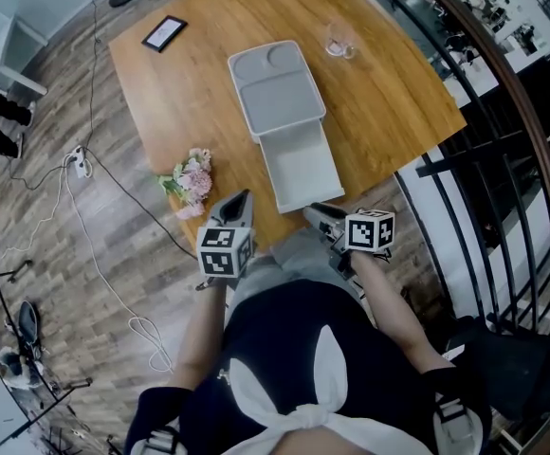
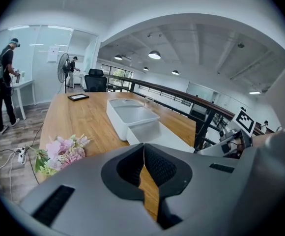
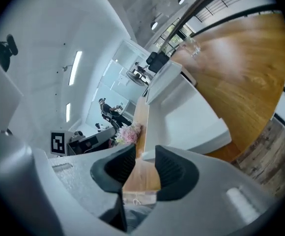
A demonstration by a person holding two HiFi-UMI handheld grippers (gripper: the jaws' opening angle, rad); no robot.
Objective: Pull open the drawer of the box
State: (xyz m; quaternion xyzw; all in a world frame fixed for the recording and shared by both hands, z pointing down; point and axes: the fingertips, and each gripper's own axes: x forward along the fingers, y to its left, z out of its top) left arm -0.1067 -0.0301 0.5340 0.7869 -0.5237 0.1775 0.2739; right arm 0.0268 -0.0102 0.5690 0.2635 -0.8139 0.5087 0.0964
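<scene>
The white box [image 1: 277,88] lies in the middle of the wooden table [image 1: 389,93], with its drawer [image 1: 301,167] pulled out toward the person. The right gripper [image 3: 145,156] is just beside the drawer's front edge, its jaws partly apart with nothing between them. The left gripper [image 2: 143,149] has its jaws pressed together and empty, near the pink flowers [image 1: 190,180].

No legible text, brand or number anywhere. Only signs: black-and-white square marker patterns, no letters, on the left cube [image 1: 226,251] behind the left hand-held gripper [image 1: 241,199] and on the right cube [image 1: 370,230] behind the right hand-held gripper [image 1: 319,212]. Framed card [image 1: 164,32] on the tabletop [image 1: 389,102] far ahead of both: unreadable. Posted paper sheet [image 2: 52,54] far ahead-left: unreadable.
</scene>
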